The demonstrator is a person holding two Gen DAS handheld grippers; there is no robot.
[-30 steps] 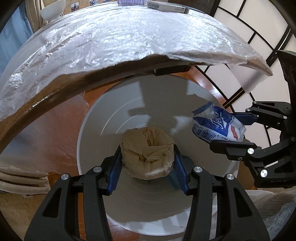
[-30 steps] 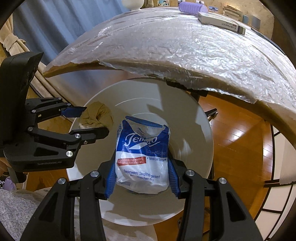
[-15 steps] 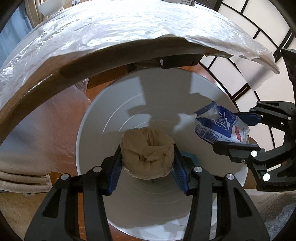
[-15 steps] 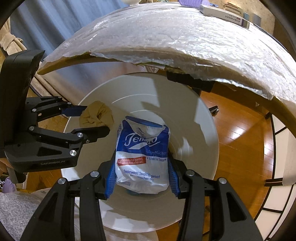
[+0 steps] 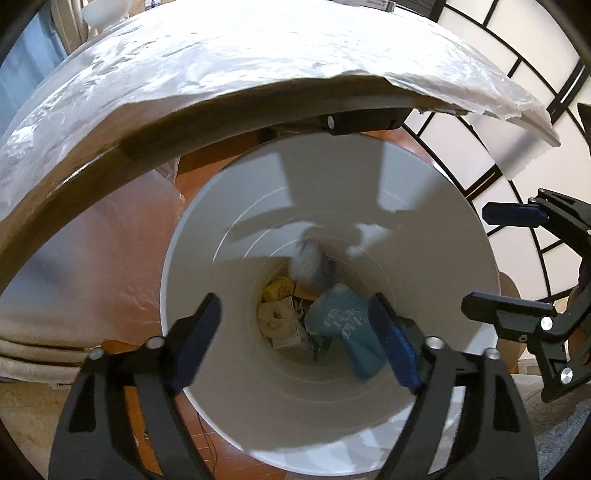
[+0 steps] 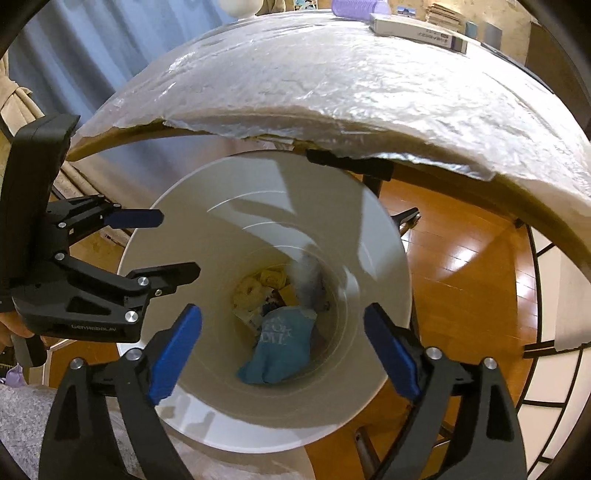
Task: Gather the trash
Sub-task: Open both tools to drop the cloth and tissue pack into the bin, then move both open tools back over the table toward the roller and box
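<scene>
Both tongs, left tongs (image 5: 295, 332) and right tongs (image 6: 284, 339), have just sprung open and now hold nothing, their crumpled brown paper and tissue packet (image 5: 310, 264) dropped into the white bin (image 5: 424, 229) beside the table (image 5: 221, 66), so this pair looks collected.

Place: a lived-in home room | Floor: polished orange-brown wood boards (image 6: 461, 258) | Far side: table (image 6: 351, 85) under crinkled clear plastic, carrying a slim box (image 6: 417, 31) | Left: blue curtain (image 6: 85, 55) | Right: paper-panel sliding screen (image 5: 509, 74) with dark lattice | Near: white waste bin (image 6: 207, 398) holding household scraps
</scene>
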